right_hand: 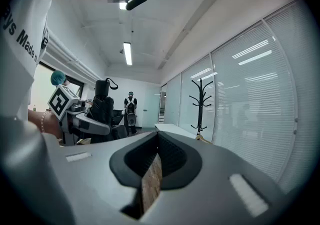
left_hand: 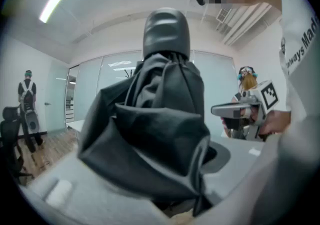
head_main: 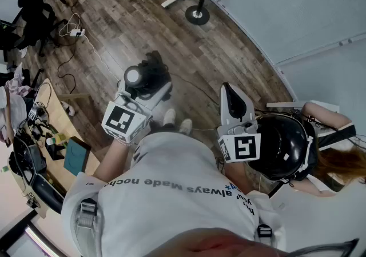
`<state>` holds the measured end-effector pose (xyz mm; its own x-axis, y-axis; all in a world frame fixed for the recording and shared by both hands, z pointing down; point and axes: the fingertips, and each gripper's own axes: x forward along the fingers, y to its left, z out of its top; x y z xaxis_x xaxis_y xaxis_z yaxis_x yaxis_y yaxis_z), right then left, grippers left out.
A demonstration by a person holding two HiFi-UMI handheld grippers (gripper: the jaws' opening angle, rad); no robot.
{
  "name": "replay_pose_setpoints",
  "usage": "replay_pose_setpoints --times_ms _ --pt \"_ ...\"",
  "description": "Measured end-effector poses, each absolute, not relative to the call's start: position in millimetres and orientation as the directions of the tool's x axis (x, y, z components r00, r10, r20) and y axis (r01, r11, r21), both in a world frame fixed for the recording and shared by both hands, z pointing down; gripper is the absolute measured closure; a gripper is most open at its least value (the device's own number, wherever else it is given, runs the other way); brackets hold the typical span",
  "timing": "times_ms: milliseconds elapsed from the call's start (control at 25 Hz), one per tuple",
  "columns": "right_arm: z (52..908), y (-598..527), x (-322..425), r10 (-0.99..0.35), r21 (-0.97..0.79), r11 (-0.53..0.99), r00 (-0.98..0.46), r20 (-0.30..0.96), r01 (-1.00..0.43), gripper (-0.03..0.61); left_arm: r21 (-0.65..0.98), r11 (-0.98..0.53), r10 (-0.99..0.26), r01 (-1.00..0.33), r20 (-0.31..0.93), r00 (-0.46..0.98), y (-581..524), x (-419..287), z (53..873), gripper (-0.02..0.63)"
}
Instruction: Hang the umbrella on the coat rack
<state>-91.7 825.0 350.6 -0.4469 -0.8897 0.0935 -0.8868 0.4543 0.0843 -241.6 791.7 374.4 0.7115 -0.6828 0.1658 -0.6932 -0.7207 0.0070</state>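
Gripping the umbrella (left_hand: 150,134), left tool (head_main: 147,91) sees mostly that; right tool (right_hand: 155,164), seemingly closed, shows coat rack (right_hand: 200,104).

Black umbrella (left_hand: 150,139), black coat rack (right_hand: 200,104), brown wood-grain floor (head_main: 131,16), white shirt (head_main: 189,204), black lettering

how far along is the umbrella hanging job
Done: the left gripper is clamped on the folded black umbrella, held up off the floor. In hand: carrying it; the right gripper is shut and empty. Left: reaching the coat rack by the glass wall and hanging it there.
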Motion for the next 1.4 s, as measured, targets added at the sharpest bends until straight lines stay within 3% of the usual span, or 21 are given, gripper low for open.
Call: replay_pose_setpoints --times_ms 840,1400 --pt "361.4 679.6 -107.6 -0.913 0.034 0.404 -0.4 0.084 -0.914 0.577 0.044 -0.745 -0.649 -0.665 0.183 0.739 650.7 -253.8 386.6 0.336" --pt "356.1 496.5 8.3 -0.914 0.012 0.403 -0.401 0.058 -0.915 0.577 0.014 -0.741 -0.657 -0.672 0.197 0.728 463.9 -151.5 377.7 0.336"
